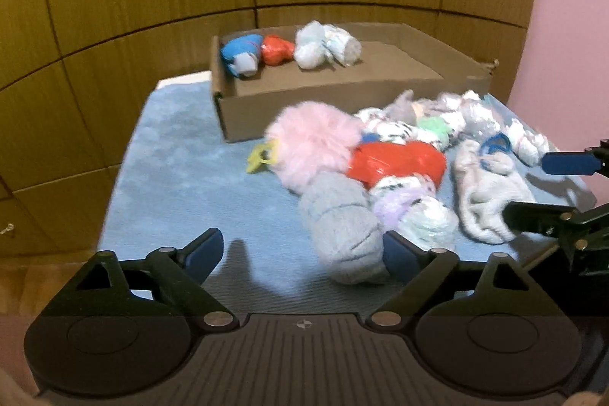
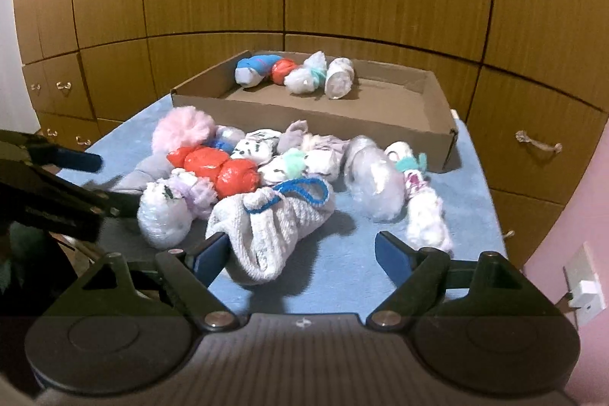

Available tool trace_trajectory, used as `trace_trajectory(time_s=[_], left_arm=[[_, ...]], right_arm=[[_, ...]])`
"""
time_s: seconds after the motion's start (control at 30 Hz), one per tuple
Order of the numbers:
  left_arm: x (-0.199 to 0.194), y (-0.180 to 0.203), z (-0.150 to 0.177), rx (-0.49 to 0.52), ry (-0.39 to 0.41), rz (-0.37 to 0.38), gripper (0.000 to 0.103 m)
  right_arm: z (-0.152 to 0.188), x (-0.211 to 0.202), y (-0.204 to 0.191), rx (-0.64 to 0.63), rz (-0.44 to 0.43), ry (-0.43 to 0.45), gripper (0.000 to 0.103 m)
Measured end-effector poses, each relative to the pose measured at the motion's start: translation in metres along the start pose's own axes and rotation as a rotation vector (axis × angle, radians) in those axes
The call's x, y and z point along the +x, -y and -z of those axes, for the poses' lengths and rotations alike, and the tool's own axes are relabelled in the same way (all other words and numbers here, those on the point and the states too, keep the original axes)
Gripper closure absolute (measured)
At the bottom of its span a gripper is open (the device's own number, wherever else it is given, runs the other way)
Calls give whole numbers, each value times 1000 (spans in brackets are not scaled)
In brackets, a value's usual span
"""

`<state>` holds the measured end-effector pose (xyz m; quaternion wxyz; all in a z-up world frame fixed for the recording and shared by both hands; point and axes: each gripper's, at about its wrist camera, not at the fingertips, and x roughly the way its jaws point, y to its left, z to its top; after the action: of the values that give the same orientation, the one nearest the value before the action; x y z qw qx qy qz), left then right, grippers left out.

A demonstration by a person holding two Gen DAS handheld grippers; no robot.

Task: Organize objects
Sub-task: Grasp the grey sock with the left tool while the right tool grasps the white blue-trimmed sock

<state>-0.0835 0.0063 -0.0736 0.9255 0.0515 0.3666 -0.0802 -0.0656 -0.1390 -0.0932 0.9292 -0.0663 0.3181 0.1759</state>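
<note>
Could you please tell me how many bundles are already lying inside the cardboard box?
4, in a row along the brown cardboard box's far wall: blue-and-white, red, white with teal tie, clear-wrapped white.

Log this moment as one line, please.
left hand-held gripper: open | right hand-held gripper: open | brown cardboard tray: four bundles | pile on blue cloth

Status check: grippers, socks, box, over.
Left gripper and right gripper open, empty. Four bundles in the box; the pile waits on the blue cloth. Grey roll at left jaws, white sock at right.
</note>
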Motion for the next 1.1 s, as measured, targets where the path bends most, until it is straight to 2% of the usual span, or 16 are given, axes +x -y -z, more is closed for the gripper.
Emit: trace_trajectory(time_s=[0.07, 0.2, 0.27, 0.47, 0.6, 0.67, 0.73, 0.9, 1.1], left_arm=[[6, 5, 0, 12, -12, -10, 18], [12, 6, -2, 2, -20, 3, 22], [13, 6, -3, 2, -19, 15, 30], [16, 10, -8, -1, -16, 38, 45], [18, 12, -10, -5, -16, 45, 51], [17, 10, -10, -11, -15, 52, 52], [16, 8, -9, -13, -16, 61, 53], [10, 7, -5, -15, -17, 66, 53], [-4, 6, -3, -19, 1, 68, 53]], right_arm=[[0, 2, -4, -2, -7, -1, 22], [-3, 3, -8, -11, -18, 1, 22], [-4, 3, -10, -11, -24, 1, 22], [-8, 3, -8, 49, -57, -2, 22], [-9, 11, -11, 67, -66, -18, 24], [-8, 15, -10, 84, -84, -24, 31], [-7, 16, -7, 101, -108, -30, 61], [-2, 10, -2, 96, -149, -24, 67], [-7, -4, 3, 70, -128, 7, 68]])
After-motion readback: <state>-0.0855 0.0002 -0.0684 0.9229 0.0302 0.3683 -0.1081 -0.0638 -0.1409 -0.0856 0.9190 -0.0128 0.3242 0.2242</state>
